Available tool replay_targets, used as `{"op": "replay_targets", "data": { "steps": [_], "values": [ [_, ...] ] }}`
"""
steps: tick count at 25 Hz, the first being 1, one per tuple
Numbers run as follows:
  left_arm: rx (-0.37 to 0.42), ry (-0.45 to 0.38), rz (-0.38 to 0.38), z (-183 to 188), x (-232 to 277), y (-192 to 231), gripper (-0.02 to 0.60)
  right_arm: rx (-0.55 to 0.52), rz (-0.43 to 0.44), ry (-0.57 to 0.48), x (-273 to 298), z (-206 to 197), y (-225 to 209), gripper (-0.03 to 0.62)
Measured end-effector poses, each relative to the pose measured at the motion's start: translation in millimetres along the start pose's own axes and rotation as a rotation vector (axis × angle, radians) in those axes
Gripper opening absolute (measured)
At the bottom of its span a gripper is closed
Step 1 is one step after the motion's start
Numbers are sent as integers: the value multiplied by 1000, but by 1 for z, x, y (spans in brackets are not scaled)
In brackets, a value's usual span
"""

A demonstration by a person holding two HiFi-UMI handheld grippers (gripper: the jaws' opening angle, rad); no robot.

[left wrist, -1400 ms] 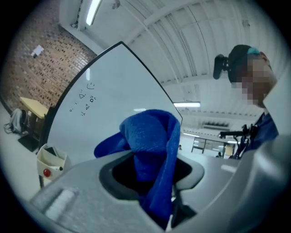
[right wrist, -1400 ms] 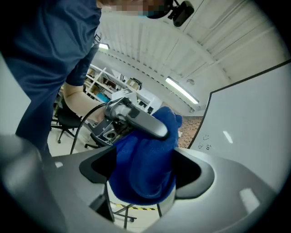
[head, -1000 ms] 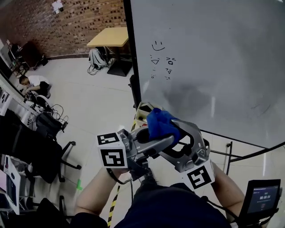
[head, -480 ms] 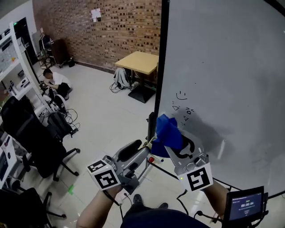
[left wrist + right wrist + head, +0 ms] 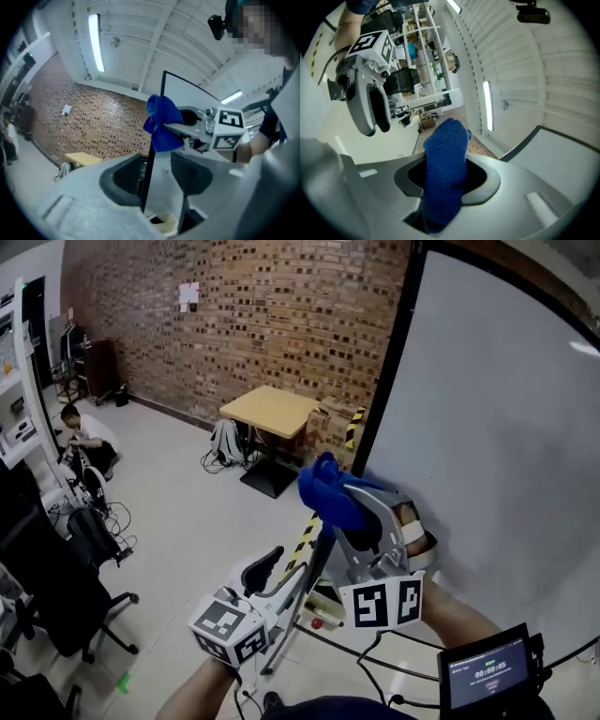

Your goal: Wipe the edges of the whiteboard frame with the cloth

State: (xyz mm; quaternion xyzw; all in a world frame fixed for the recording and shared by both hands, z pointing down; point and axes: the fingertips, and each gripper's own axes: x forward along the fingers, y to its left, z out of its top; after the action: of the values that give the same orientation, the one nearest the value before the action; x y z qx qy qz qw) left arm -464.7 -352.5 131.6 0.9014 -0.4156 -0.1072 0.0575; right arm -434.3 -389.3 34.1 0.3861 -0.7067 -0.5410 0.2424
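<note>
The cloth is deep blue and knitted. It is bunched into a thick wad, clamped in the right hand-held gripper and poking past its tips. It sits beside the left upright of the whiteboard frame, a thin black border; contact unclear.

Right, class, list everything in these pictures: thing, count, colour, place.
Whiteboard with black frame: one, white, right side.
Brick wall: one, red-brown, at the back.
Square wooden table: one, tan, by the wall.
Swivel office chair: at least one, black, lower left.
Seated person: one, white top, floor far left.
Small display screen: one, black, bottom right.
Blue textured cloth: one, blue, between the right jaws.
Left gripper: one, grey, jaws apart, just been closing, nothing between them.
Right gripper: one, grey, jaws just been closing, now gripping the cloth.
</note>
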Motion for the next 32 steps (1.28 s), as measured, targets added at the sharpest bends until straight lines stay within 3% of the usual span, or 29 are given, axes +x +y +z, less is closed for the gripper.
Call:
{"op": "replay_targets", "data": {
  "steps": [3, 8, 11, 14, 18, 22, 26, 29, 32],
  "values": [
    [15, -32, -88, 37, 18, -13, 202, -93, -84, 3, 3, 18, -64, 152],
    [259, -212, -221, 152, 51, -38, 202, -110, -260, -20, 4, 45, -207, 152],
    [333, -302, -296, 210, 55, -55, 201, -142, -329, -3, 2, 61, -275, 152],
    [408, -358, -316, 259, 68, -72, 188, -149, -363, 17, 5, 72, -337, 152],
    [521, -354, -314, 307, 93, -94, 160, -128, -316, 135, 21, 68, -388, 152],
    [599, -387, -265, 352, 116, -109, 132, -5, -176, 253, 41, 40, -403, 152],
    [556, -416, -291, 369, 125, -116, 118, 28, -94, 376, 49, 13, -405, 152],
    [516, -415, -328, 353, 126, -116, 118, 5, -66, 464, 49, -8, -404, 151],
    [493, -397, -349, 337, 131, -119, 117, 28, -55, 487, 42, -19, -405, 150]
  ]
}}
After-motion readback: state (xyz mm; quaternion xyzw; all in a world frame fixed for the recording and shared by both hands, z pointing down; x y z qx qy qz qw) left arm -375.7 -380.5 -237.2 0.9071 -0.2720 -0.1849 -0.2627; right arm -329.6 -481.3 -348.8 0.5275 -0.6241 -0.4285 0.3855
